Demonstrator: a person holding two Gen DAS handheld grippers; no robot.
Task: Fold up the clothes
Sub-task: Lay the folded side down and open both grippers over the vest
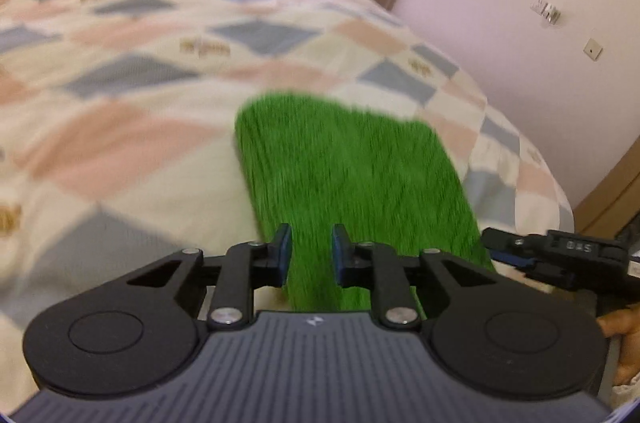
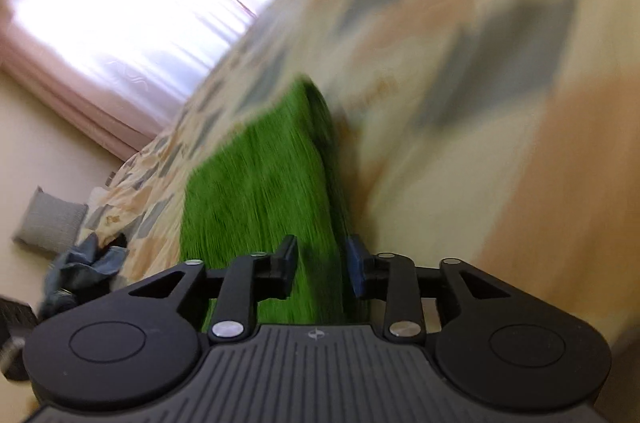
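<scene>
Green cloth (image 1: 352, 183) lies flat on the bed (image 1: 140, 83), a narrow folded strip on the patchwork quilt, near the bed's edge on the wall side. Both grippers sit at the strip's near end, side by side. I judge that a fold has just been laid down and the hands are letting go; the next move calls for taking the near end again and carrying it over toward the far end, keeping the edges lined up.

The left gripper (image 1: 311, 255) has its jaws a little apart, the cloth running between them; whether the pads press on it I cannot tell. The right gripper (image 2: 322, 265) has its jaws part open, straddling the strip's edge, with a gap showing beside the blue pad (image 2: 356, 269).
</scene>
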